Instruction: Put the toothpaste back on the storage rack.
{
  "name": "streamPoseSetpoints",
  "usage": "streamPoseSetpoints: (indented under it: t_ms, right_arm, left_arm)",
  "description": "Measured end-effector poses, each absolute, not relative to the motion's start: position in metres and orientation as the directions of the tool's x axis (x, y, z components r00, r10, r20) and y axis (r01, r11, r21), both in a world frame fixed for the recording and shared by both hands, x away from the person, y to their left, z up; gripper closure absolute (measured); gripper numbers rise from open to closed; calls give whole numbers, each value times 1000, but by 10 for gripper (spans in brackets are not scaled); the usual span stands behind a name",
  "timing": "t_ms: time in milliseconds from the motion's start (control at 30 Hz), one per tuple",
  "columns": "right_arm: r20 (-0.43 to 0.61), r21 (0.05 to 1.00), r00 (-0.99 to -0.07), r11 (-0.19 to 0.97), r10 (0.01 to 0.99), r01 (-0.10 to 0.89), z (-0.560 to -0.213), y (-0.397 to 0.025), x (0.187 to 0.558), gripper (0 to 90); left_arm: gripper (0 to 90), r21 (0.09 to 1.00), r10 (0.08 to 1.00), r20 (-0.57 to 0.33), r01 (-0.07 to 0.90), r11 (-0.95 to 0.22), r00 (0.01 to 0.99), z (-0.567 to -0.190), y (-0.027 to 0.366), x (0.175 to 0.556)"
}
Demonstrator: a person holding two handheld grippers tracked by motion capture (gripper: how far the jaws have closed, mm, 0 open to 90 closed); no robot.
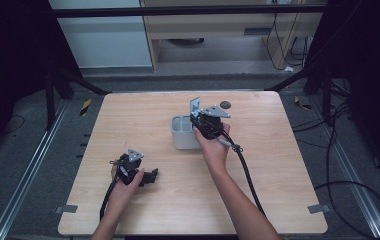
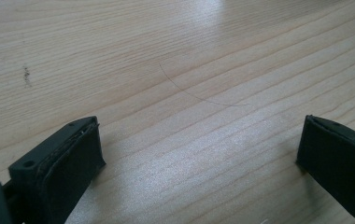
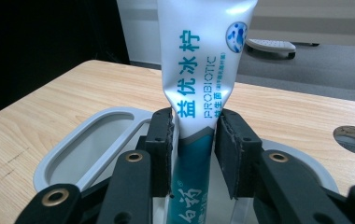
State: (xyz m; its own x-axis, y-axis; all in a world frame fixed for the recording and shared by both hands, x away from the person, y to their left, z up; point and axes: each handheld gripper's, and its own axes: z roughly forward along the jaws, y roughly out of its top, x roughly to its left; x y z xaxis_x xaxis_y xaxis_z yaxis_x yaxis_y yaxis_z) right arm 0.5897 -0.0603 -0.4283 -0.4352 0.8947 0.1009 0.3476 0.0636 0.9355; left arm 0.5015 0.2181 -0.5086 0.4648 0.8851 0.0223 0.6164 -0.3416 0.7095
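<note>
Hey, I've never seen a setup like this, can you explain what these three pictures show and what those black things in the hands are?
A person sits at a wooden table holding a two-jaw grasping tool in each hand. One picture looks down from above; the other two come from cameras riding on each tool. The left tool rests low on the table, jaws open, holding nothing. The right tool is clamped on a toothpaste tube, held upright over a grey two-compartment holder. A dark round hole sits near the table's far edge.

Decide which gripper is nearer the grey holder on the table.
Right. The right gripper is above the grey holder, clamping a toothpaste tube; the left gripper rests open, apart, nearer the table's front.
</note>
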Motion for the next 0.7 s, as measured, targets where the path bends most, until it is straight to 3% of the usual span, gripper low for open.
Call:
streamPoseSetpoints:
  t_ms: [700]
  right_arm:
    - [97, 938, -441, 67, 892, 340, -426, -64, 587, 643]
  left_arm:
    - [0, 709, 885, 23, 616, -342, 465, -509, 218, 501]
